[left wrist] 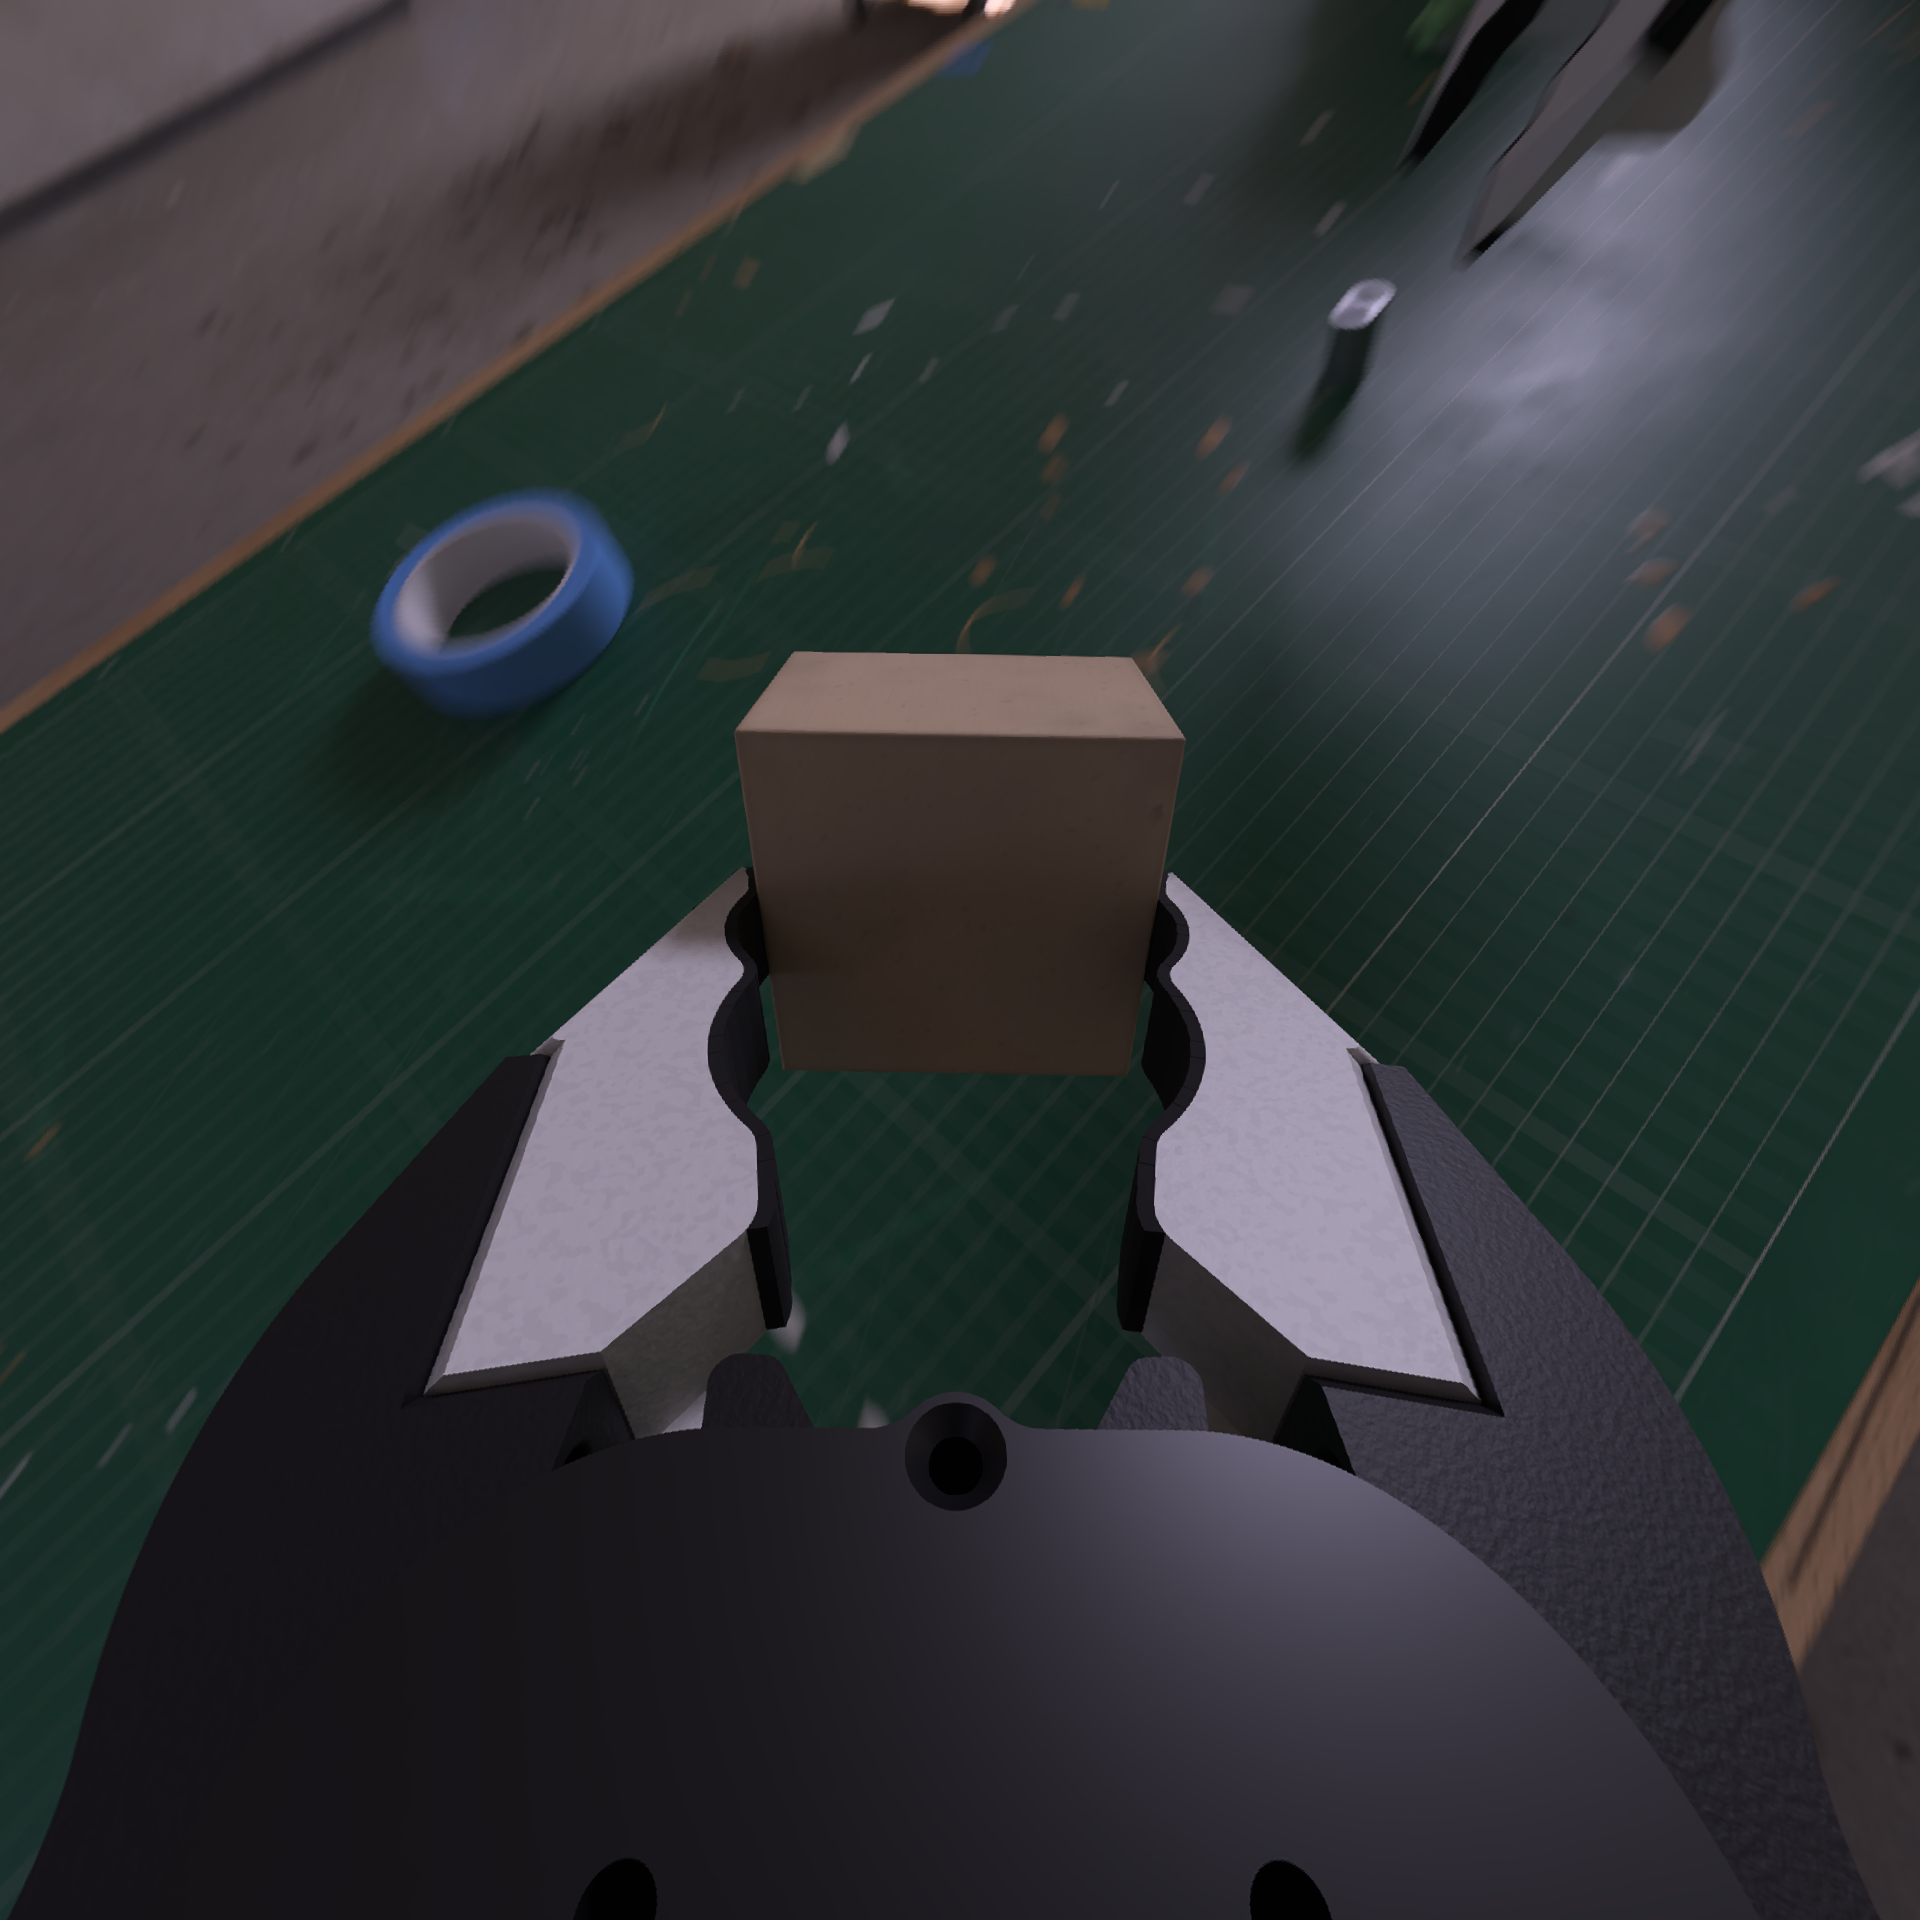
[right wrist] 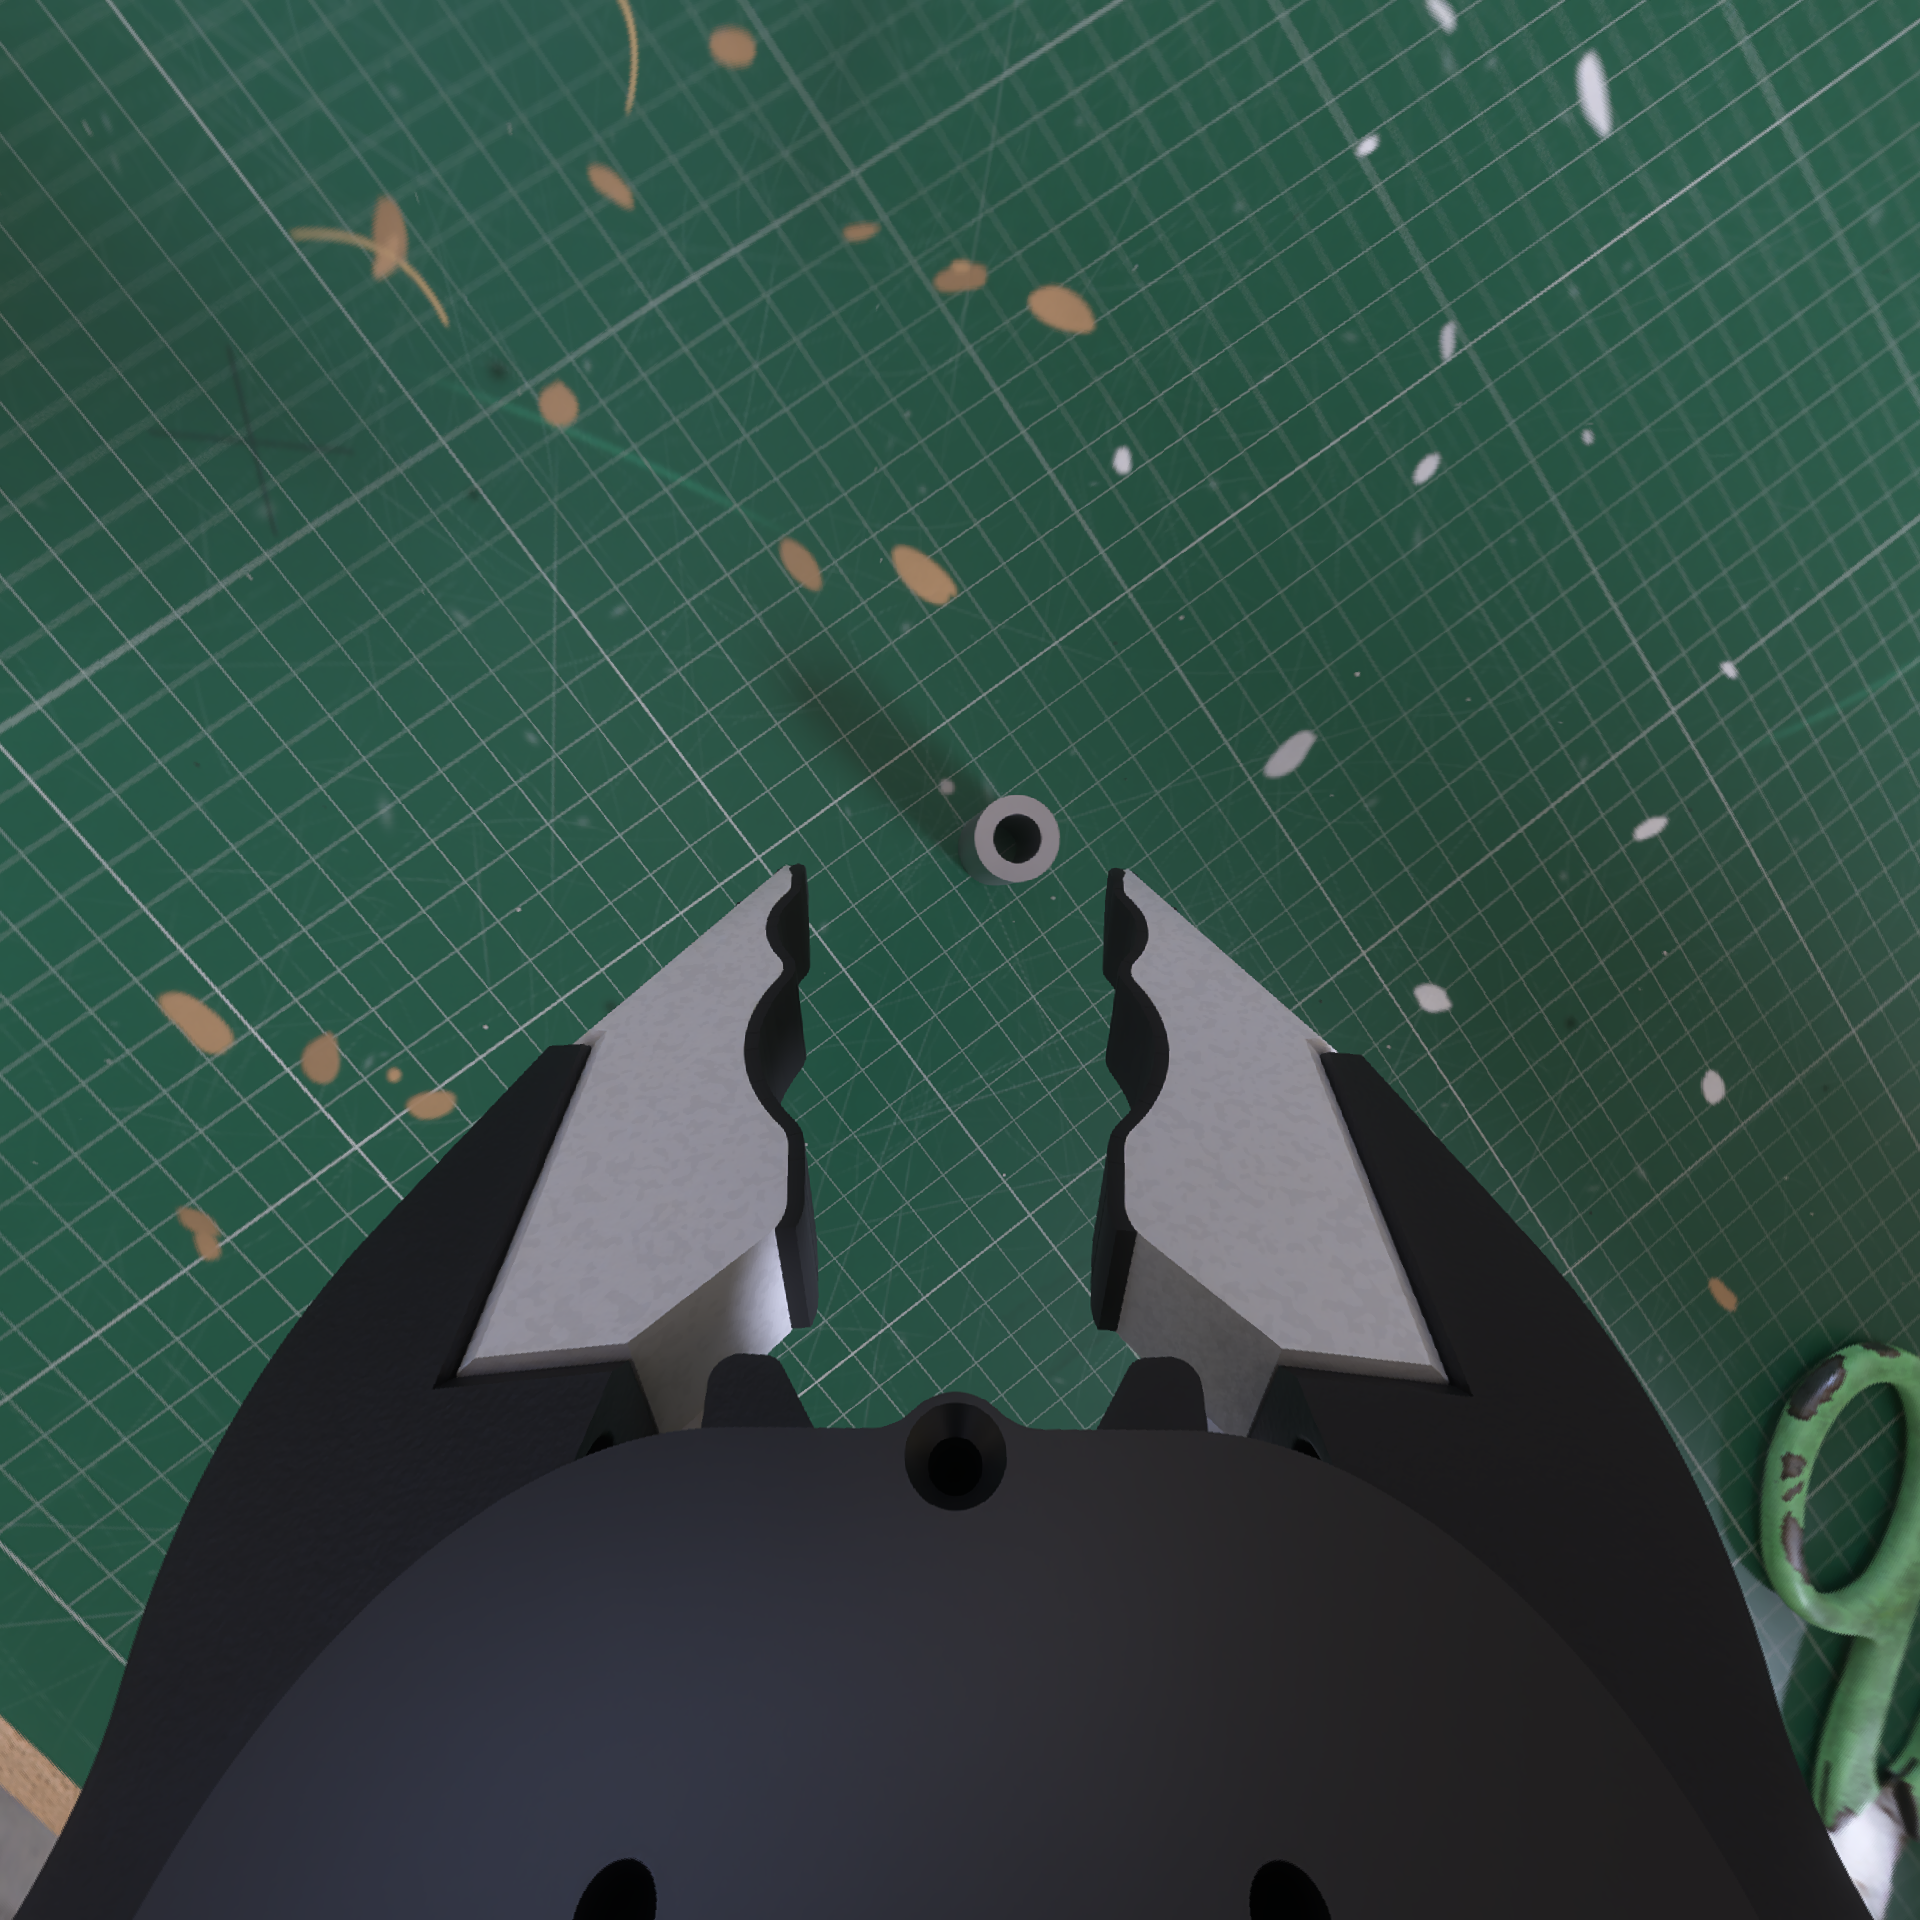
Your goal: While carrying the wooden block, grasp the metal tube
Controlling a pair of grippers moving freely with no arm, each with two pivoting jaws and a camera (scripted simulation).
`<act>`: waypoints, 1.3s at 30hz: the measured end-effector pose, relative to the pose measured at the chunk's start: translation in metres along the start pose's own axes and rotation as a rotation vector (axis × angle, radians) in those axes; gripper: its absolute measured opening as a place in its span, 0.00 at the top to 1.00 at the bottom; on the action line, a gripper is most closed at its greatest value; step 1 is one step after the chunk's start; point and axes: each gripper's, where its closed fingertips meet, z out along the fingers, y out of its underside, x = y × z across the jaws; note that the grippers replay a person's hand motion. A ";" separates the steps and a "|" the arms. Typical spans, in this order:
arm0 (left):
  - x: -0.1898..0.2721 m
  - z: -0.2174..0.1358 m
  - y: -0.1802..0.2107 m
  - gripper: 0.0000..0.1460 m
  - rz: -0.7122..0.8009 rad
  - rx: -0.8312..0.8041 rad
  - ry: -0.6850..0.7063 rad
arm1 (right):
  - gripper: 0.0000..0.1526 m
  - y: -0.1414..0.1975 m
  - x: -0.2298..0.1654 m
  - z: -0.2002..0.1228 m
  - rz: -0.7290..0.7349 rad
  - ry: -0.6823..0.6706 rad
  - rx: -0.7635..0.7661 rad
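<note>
Meanwhile, one gripper carries the block as the other lines up over the tube.

Centre frame in the left wrist view, the left gripper [left wrist: 958, 883] is clenched on the wooden block [left wrist: 956, 862], held clear above the green mat [left wrist: 1455, 935] of the bench, likely so it stays out of the way. The metal tube [right wrist: 1016, 840] stands upright on the mat, seen end-on just above the fingertips in the right wrist view; the right gripper [right wrist: 956, 878] hangs over it, jaws parted and empty, apparently to drop around it. Blue tape [left wrist: 504, 603] sits left, green scissors [right wrist: 1860, 1558] lower right.
</note>
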 end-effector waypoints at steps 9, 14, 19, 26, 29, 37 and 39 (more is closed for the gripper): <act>-0.052 -0.080 0.115 0.50 -0.035 -0.486 -0.166 | 0.61 0.004 -0.002 0.025 -0.093 -0.011 -0.153; -0.065 -0.088 0.152 0.50 0.009 -0.690 -0.137 | 0.61 0.009 0.003 0.032 -0.141 -0.017 -0.222; -0.072 -0.084 0.168 0.50 0.070 -0.822 -0.083 | 0.62 0.015 0.013 0.036 -0.169 -0.011 -0.276; -0.076 -0.074 0.187 0.50 0.081 -0.945 -0.019 | 0.66 0.019 0.019 0.040 -0.187 -0.031 -0.333; -0.076 -0.071 0.196 0.50 0.099 -0.988 0.000 | 0.68 0.020 0.021 0.043 -0.203 -0.032 -0.360; -0.068 -0.067 0.202 0.50 0.134 -1.001 0.080 | 0.86 0.023 0.016 0.050 -0.308 -0.106 -0.414; -0.068 -0.067 0.202 0.50 0.154 -0.994 0.090 | 0.86 0.022 0.016 0.050 -0.374 -0.097 -0.407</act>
